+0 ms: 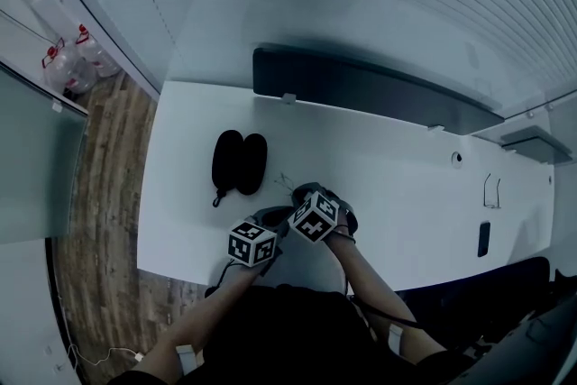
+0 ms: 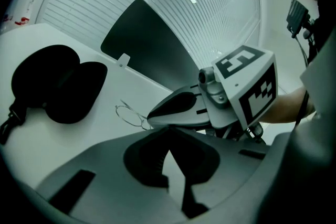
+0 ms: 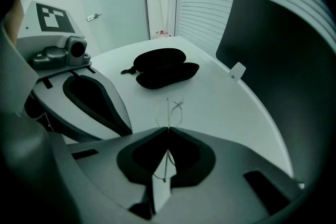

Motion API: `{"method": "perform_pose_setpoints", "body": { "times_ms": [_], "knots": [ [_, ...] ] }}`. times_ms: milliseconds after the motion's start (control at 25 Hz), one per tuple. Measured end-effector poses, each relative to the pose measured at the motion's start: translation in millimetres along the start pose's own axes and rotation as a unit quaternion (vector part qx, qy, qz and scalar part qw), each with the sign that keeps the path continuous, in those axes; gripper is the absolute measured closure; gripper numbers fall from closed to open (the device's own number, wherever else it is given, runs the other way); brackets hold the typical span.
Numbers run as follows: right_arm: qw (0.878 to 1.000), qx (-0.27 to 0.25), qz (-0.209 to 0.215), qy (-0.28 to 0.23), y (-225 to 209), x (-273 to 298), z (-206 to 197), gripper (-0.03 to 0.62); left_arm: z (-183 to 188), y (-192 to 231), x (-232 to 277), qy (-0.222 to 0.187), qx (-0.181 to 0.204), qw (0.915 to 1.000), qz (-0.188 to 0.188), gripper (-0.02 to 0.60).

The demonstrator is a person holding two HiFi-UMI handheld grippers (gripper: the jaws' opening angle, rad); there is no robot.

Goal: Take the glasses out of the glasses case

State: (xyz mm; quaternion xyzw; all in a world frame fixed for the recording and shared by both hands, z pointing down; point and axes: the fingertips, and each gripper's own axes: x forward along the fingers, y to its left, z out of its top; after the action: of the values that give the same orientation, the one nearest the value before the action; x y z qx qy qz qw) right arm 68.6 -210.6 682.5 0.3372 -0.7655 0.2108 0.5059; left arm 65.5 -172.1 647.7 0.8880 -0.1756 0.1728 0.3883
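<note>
Right hand-held gripper (image 3: 168,129) pinches thin wire-framed glasses (image 3: 168,107) by oval case (image 3: 163,68)

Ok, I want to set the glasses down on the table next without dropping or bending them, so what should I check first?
1. Glasses out of the case: ok. The glasses sit apart from the open glasses case.
2. Grip: ok. The right gripper is shut on the thin wire frame.
3. Left gripper free: ok. Its jaws are together with nothing between them.
4. Landing spot: ok. Bare table lies beside the glasses.
5. Glasses lifted or touching the table: cannot tell.
6. Frame unbent: cannot tell, the wire is too thin to judge.
</note>
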Motion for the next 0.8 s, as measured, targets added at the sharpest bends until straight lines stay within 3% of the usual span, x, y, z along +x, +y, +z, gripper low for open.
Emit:
{"method": "perform_pose_setpoints", "body": {
  "times_ms": [800],
  "knots": [
    [1.0,0.01,0.02,0.02,1,17,-14,0.572,-14,8,10,0.027,-0.025,0.9993,0.01,0.575]
  ]
}}
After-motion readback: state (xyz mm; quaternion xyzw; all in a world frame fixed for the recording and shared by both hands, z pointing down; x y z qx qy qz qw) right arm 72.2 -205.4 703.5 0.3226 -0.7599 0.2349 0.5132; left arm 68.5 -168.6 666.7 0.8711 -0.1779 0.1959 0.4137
